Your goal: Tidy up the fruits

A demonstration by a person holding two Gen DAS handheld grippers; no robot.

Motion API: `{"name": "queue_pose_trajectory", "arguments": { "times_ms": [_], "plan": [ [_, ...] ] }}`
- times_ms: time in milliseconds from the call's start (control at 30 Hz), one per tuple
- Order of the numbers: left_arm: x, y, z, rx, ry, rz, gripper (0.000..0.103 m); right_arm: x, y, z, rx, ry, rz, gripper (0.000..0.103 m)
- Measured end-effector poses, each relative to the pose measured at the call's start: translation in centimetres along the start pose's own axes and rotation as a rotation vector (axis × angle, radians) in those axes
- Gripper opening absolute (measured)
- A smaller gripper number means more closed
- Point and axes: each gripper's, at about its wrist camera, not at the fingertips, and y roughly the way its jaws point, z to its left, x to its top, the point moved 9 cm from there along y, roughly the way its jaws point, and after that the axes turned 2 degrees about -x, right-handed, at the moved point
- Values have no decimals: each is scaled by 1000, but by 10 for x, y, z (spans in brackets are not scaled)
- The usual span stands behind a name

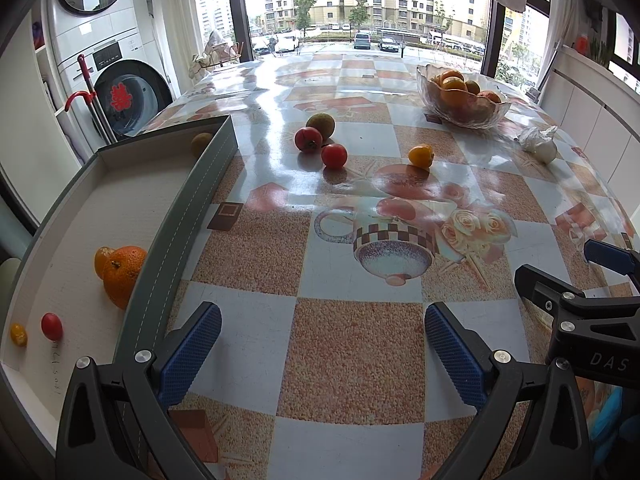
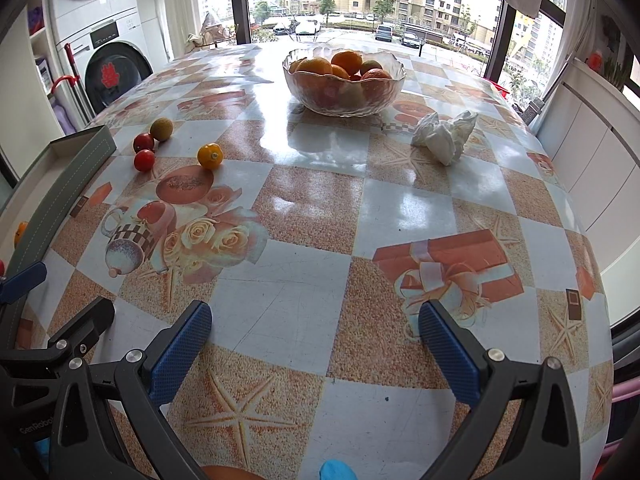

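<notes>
Your left gripper (image 1: 322, 344) hovers low over the table (image 1: 352, 344), jaws spread wide and holding nothing. Your right gripper (image 2: 316, 342) hangs just beside it, equally wide, equally bare; its blue-tipped arm pokes in at 3 o'clock of the left view.

At 9 o'clock of the left view sits the grey tray (image 1: 188, 216), with a big orange (image 1: 122, 276) against its near wall, a smaller one tucked behind it, a red tomato (image 1: 51, 326) and a small yellow fruit (image 1: 18, 334) nearer you, and a greenish fruit (image 1: 201, 143) in the far corner.

Loose on the cloth at 12 o'clock: a green-brown fruit (image 1: 321, 125), touching a red tomato (image 1: 308, 139), a second red one (image 1: 334, 155) just beside, and a yellow-orange fruit (image 1: 421, 155) a little apart.

Off at 1 o'clock, the glass bowl (image 1: 460, 114) is heaped with oranges, a crumpled tissue (image 1: 538, 142) near it.
</notes>
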Motion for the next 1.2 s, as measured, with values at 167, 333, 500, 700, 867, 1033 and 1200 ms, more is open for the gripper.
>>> {"name": "queue_pose_trajectory", "arguments": {
  "times_ms": [167,333,500,700,867,1033,1200],
  "plan": [
    [0,0,0,0,0,0,102,0,0,0,0,0,0,103],
    [0,1,0,-1,0,1,102,0,0,0,-1,0,-1,103],
    [0,0,-3,-13,11,6,102,0,0,0,0,0,0,103],
    [8,-9,3,-32,27,23,102,14,3,9,81,23,79,103],
    [36,-22,20,-30,-11,-11,102,53,17,36,158,21,88,103],
    [55,-28,36,-14,-40,-34,102,83,46,62,133,-39,74,93],
    [67,-17,35,0,-40,-28,102,99,52,77,90,-116,23,54]
  ]
}}
